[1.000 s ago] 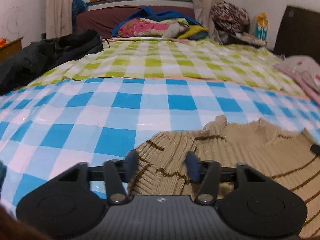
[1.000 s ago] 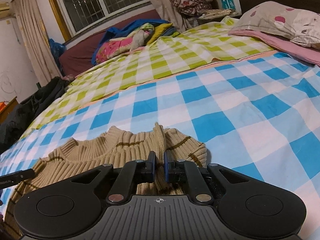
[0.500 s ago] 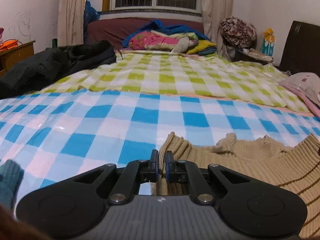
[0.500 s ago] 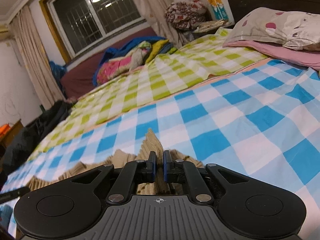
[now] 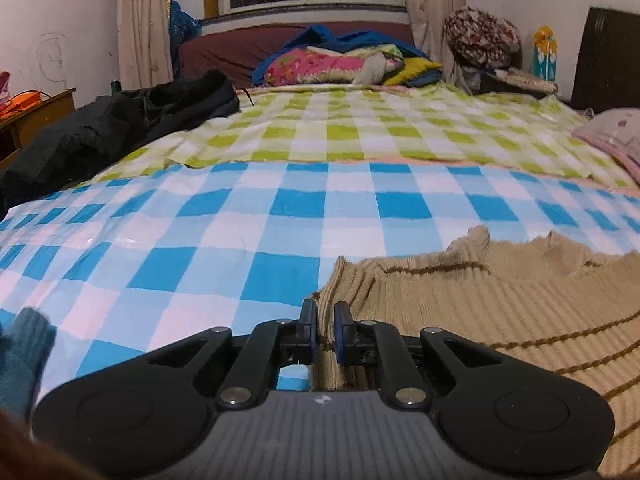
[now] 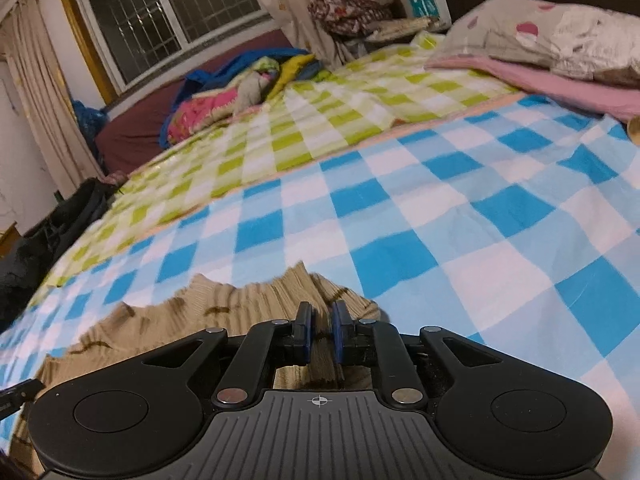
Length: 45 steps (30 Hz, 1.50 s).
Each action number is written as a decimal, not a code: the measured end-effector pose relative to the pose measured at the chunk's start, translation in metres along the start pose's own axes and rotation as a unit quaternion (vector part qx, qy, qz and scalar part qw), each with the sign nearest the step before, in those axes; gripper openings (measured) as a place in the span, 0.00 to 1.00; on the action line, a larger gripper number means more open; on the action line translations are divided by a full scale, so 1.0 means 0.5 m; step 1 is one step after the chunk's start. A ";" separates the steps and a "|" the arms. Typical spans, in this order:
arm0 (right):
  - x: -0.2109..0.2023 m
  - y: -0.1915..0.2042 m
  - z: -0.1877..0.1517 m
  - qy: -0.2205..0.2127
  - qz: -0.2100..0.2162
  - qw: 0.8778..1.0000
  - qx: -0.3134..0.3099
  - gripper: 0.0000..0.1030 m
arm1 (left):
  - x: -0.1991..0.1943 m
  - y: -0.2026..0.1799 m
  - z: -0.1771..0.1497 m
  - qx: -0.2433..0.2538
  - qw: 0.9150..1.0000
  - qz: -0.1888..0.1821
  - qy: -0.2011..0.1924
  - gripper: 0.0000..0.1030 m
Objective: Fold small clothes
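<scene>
Now both my tongs pinch the tan sweater (image 5: 500,312).
My left gripper (image 5: 325,322) and right gripper (image 6: 319,326), bottom-centre of frame, are nearly closed on its ribbed edges.

L gripper (image 5: 324,317): low, pointing fwd, jaws nearly together, pinching a fold of sweater (image 5: 500,312) edge betw the blue pads (image 5: 309,320). R gripper (image 6: 321,322): same pose but rolled a bit, jaws clamped on bunched-up knit, fabric filling the narrow gap betw fingers. Both low, close to the surface.
</scene>
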State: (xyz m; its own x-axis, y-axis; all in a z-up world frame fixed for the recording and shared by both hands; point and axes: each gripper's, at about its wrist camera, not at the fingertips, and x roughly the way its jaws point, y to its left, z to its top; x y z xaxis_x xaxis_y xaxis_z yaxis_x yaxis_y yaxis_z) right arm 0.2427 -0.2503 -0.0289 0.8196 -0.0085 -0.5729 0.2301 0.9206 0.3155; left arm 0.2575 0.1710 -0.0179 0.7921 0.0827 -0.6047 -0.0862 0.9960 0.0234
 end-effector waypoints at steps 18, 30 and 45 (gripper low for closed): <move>-0.083 0.052 -0.075 0.009 -0.022 0.993 -0.120 0.13 | -0.098 -0.011 -0.108 -0.002 1.000 -0.011 -0.007 0.26; -0.112 0.074 -0.090 -0.002 -0.042 0.987 -0.157 0.12 | -0.158 0.016 -0.120 -0.030 0.999 -0.017 -0.019 0.28; -0.168 0.122 -0.114 -0.004 -0.058 0.977 -0.204 0.12 | -0.187 0.029 -0.168 -0.022 1.000 -0.015 -0.002 0.28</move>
State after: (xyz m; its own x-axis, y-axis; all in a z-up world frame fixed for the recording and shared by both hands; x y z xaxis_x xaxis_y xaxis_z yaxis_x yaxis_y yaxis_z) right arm 0.1580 -0.1711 -0.0045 0.8043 -0.1239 -0.5812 0.0946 0.9922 -0.0806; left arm 0.1312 0.1749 -0.0280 0.7975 0.0530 -0.6010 -0.0884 0.9957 -0.0295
